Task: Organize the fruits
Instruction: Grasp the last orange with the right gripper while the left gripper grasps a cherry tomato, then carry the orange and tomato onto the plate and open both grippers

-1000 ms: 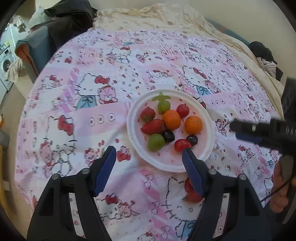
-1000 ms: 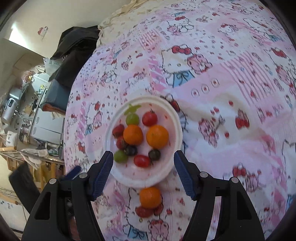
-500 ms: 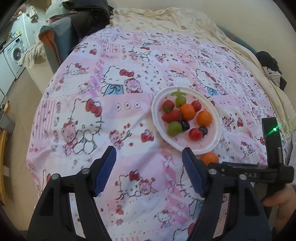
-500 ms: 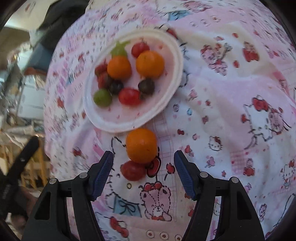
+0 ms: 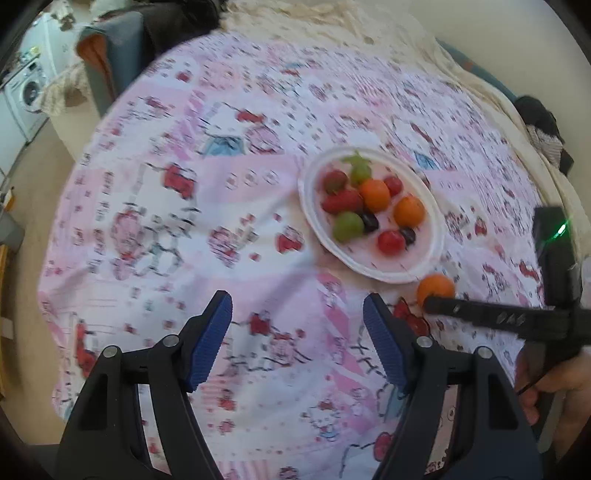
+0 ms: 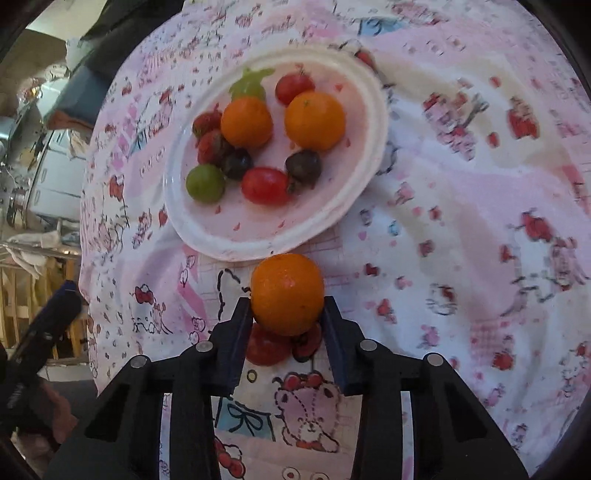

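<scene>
A white plate (image 6: 362, 173) on the pink cartoon-print bedspread holds several fruits: two oranges, red tomatoes, strawberries, green and dark grapes. My right gripper (image 6: 288, 314) is shut on a loose orange (image 6: 287, 293) just below the plate's near rim. A red tomato (image 6: 264, 349) lies on the cloth under it. In the left wrist view the plate (image 5: 432, 254) is ahead right, the orange (image 5: 436, 288) beside it, with the right gripper's finger across it. My left gripper (image 5: 297, 332) is open and empty above the cloth.
The bed's left edge drops to the floor, with a washing machine (image 5: 26, 92) and a draped chair (image 5: 110, 62) beyond. A cream blanket (image 5: 332, 22) lies along the far side by the wall. Shelves and clutter (image 6: 37, 184) stand left of the bed.
My right gripper has moved down onto the loose orange and shut on it. My left gripper has pulled back and left, so the plate sits further right.
</scene>
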Motion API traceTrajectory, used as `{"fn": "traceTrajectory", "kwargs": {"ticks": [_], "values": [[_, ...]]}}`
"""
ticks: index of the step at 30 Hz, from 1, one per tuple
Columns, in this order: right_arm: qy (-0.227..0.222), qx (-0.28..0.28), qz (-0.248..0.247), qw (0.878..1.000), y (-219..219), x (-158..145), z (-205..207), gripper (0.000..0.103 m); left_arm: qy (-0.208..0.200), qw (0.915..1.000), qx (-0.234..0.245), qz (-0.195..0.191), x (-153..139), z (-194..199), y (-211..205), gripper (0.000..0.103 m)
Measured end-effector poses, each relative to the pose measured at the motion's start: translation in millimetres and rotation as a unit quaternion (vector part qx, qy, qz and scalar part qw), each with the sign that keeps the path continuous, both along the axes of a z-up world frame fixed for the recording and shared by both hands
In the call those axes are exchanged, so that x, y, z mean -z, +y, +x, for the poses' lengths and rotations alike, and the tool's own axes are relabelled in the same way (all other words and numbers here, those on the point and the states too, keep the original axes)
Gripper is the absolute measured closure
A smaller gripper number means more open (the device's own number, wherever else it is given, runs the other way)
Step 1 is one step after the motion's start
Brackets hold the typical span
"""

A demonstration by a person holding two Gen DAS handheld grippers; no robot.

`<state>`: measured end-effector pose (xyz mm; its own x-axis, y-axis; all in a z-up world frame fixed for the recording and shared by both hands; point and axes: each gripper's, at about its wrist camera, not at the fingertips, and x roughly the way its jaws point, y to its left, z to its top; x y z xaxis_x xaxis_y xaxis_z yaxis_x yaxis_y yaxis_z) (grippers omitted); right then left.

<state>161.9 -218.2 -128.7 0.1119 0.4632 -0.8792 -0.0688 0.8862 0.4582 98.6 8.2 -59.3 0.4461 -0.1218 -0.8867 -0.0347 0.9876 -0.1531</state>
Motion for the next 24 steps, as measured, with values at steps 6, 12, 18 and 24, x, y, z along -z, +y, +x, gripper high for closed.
{"fn": "traceTrajectory", "kwargs": {"ticks": [6, 12, 18, 24], "values": [[-0.018, 0.051, 0.022, 0.998, -39, -18, -8, 0.064, 0.041, 0.9950, 0.091, -0.011, 30, 0, -57, 0.033], [-0.023, 0.079, 0.042, 0.996, -64, -24, -13, 0.064, 0.061, 0.9835, 0.170, -0.010, 53, 4, -107, 0.055], [-0.025, 0.094, 0.058, 0.994, -74, -26, -14, 0.064, 0.055, 0.9781, 0.200, 0.013, 71, 12, -127, 0.064], [-0.030, 0.098, 0.073, 0.992, -74, -31, -15, 0.064, 0.043, 0.9773, 0.207, 0.000, 72, 12, -122, 0.073]]}}
